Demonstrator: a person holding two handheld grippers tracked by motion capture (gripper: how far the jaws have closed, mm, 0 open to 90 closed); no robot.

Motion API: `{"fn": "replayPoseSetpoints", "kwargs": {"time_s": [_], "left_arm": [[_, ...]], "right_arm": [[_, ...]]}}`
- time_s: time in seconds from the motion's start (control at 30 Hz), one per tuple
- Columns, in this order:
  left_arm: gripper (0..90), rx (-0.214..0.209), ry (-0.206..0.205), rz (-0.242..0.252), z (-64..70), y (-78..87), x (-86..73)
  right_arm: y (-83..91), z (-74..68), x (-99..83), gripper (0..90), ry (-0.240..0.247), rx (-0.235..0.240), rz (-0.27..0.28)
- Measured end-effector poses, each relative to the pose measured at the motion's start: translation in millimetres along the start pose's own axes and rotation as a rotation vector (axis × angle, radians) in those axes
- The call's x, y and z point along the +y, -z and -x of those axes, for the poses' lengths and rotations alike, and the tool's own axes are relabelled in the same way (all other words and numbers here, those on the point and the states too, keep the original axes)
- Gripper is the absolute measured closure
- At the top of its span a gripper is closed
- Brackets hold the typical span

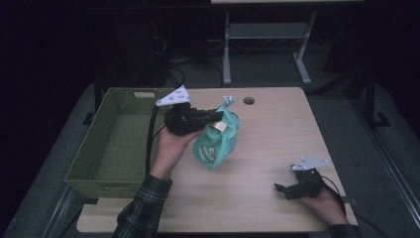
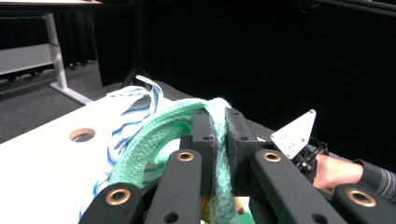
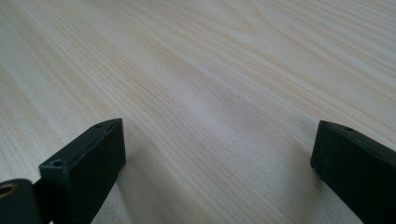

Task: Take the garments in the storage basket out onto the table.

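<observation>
Black jaws of the left gripper [image 2: 218, 135] were clamped on the green strap [image 2: 154, 133] of a teal bag [image 1: 216, 140], holding it above the table [image 1: 277, 134] beside the green basket [image 1: 119, 144]. Its printed label was too small to read. Low at the table's near corner, the right gripper [image 3: 217, 154] gaped wide, empty.
</observation>
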State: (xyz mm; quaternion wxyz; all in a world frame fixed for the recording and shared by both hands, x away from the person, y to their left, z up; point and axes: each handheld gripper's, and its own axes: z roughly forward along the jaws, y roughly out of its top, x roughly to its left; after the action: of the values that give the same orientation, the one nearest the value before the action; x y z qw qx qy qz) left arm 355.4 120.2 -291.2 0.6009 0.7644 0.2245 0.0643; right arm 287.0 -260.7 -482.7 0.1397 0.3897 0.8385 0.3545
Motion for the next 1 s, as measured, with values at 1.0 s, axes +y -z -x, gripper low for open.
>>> {"fn": "replayPoseSetpoints", "kwargs": {"time_s": [1.0], "left_arm": [[83.9,-0.043,0.013,-0.118,4.3,-70.2,-50.4]], "right_arm": [[-0.1,0.2,0.0,2.9,0.003,-0.002,0.000]]}}
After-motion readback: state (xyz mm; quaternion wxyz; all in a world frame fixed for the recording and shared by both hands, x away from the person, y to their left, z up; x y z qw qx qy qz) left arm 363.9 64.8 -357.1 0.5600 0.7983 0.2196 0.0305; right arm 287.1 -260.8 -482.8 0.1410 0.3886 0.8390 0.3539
